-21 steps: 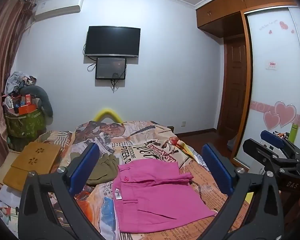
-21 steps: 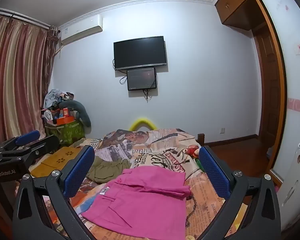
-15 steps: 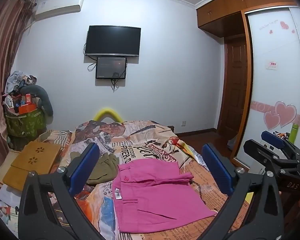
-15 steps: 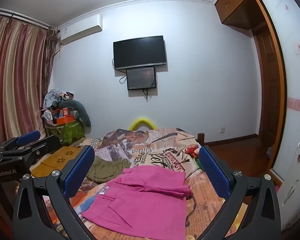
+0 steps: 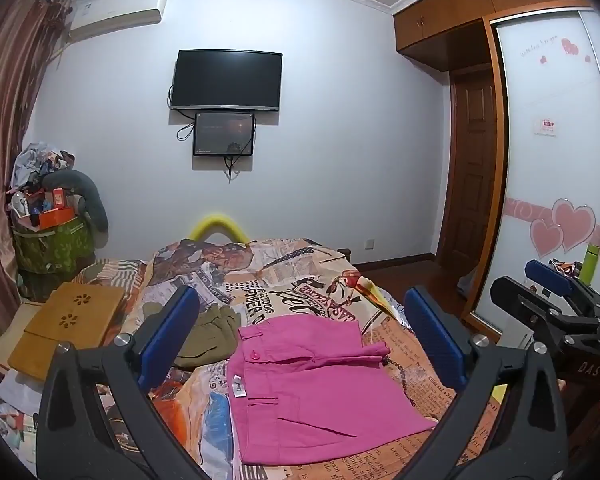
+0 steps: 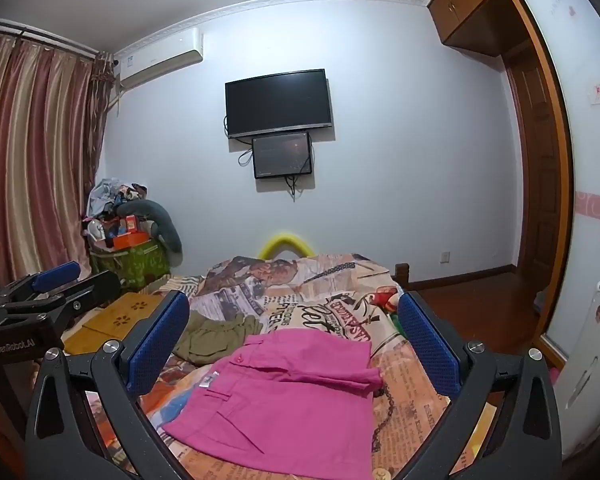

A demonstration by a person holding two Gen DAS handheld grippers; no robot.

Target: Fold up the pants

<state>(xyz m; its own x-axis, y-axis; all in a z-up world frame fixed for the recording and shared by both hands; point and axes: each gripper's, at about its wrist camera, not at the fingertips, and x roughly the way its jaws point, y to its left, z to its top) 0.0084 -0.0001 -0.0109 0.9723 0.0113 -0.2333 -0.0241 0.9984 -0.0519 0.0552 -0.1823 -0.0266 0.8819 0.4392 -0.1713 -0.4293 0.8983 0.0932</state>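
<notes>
Pink pants (image 5: 312, 384) lie folded in a compact rectangle on the bed, waistband with a pink button toward the far side; they also show in the right wrist view (image 6: 288, 392). My left gripper (image 5: 300, 344) is open and empty, held above the near edge of the pants. My right gripper (image 6: 292, 344) is open and empty, also above the pants. The right gripper shows at the right edge of the left wrist view (image 5: 556, 304). The left gripper shows at the left edge of the right wrist view (image 6: 40, 296).
The bed (image 5: 260, 272) has a newspaper-print cover. Olive-green clothing (image 5: 208, 332) lies left of the pants. A wooden lap tray (image 5: 68, 324) lies at the bed's left. A cluttered green bin (image 5: 52, 240) stands in the corner. A wardrobe (image 5: 552, 160) stands on the right.
</notes>
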